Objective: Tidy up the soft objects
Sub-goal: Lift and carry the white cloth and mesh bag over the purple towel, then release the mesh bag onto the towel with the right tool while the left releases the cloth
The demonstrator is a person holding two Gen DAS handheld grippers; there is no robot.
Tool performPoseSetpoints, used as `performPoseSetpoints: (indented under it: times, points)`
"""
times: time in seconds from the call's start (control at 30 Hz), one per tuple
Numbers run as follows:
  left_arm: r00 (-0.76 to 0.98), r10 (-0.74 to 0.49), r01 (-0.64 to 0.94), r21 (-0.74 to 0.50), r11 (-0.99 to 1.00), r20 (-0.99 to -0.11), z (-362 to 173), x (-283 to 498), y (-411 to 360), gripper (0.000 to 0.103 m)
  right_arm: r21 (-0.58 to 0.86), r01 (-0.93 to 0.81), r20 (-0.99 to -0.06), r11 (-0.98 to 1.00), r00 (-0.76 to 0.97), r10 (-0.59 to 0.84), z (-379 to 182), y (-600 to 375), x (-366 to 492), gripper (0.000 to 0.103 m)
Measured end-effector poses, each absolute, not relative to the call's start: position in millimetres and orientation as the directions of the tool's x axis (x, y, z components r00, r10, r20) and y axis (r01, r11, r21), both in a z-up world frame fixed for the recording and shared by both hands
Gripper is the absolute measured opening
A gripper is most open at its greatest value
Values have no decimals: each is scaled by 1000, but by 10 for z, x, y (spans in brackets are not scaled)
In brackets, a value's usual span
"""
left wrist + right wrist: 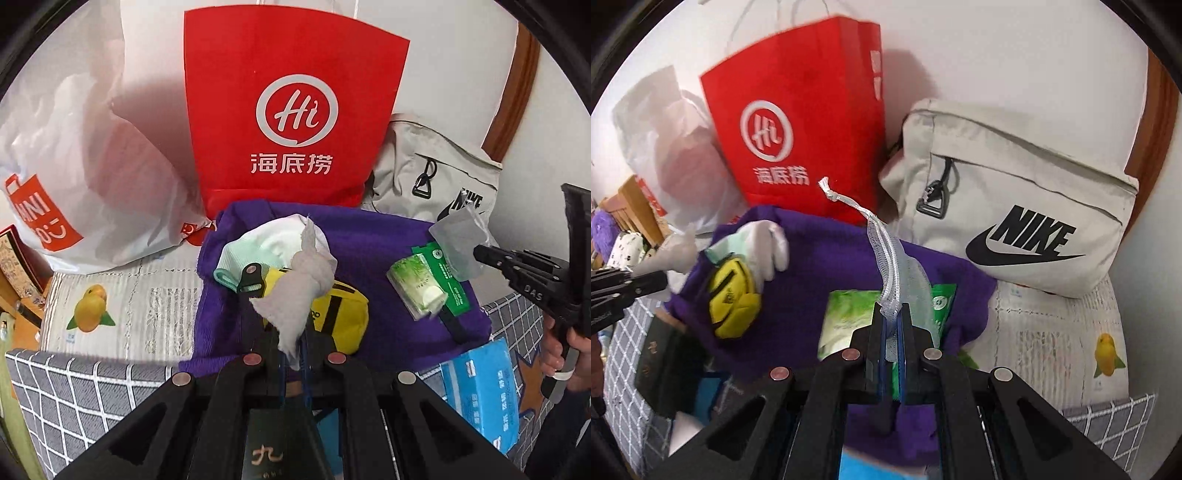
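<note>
My left gripper (293,341) is shut on a crumpled grey-white cloth (301,280) and holds it above a yellow pouch (341,314) and a white and mint sock (258,245), which lie on a purple cloth (369,240). My right gripper (892,314) is shut on a translucent mesh drawstring bag (886,258), held above a green wet-wipe pack (846,314). In the left wrist view the right gripper (480,254) pinches that bag (458,236) at the right. The left gripper's fingertip (646,284) shows with the grey cloth (676,251) at the left of the right wrist view.
A red paper bag (291,110) stands against the wall, a white plastic bag (74,166) to its left, a beige Nike bag (1015,206) to its right. A blue tissue box (484,391) lies near right. The grey checked surface (74,398) lies in front.
</note>
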State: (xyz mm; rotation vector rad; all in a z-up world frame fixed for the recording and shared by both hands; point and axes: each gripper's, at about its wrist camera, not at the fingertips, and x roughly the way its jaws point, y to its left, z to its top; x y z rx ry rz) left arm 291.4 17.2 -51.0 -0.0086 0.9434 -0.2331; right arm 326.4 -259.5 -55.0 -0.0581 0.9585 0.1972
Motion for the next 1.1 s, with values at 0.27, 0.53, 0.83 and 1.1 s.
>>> performPoseSetpoints:
  times: [0.27,0.53,0.83,1.1]
  points:
    - [528,-227,214,-130,968,-819,-656,3143,45,7,59,-221,-852,973,497,165,-821,-2501,3400,6]
    - [493,-274,263,-159,952,-826,-719,3318,-197,7,73,-253,-870,965,456,186,-922,-2463,3433,7]
    - [458,-272,285,-150,947,-846,-868,3527,-396,7,86,-264,-864,961,460,204,-914,-2495,3355,52]
    - [434,-254,275,-141,951,-865,-1021,3611,-427,7,105,-243,-851,964,479,213,-788,-2621,3251,53]
